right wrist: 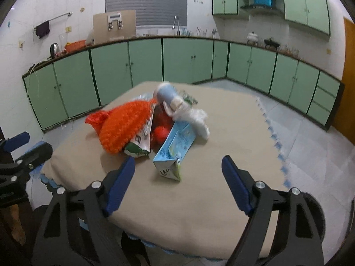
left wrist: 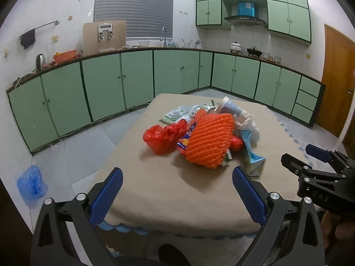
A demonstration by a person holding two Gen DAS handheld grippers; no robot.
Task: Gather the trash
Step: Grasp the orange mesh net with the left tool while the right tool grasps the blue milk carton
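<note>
Left fingers: the left gripper (left wrist: 177, 196) is spread wide with nothing between its blue pads, hanging over the near edge of the tabletop (left wrist: 155, 190).
Right fingers: the right gripper (right wrist: 178, 182) is parted too, holding nothing; the blue milk carton (right wrist: 174, 153) stands just ahead of the gap, touching neither pad.
Trash pile: heaped mid-tabletop, ahead of both pairs of fingers and apart from them.
Orange foam net (left wrist: 208, 140): on top of the heap, ahead of the left fingers.
Red plastic bag (left wrist: 163, 138): against the net's left side.
Paper cup (right wrist: 165, 94): tipped at the far side of the pile, with a white crumpled bag (right wrist: 197, 119) beside it.
Blue bag (left wrist: 32, 185): on the floor, left of the left fingers.
</note>
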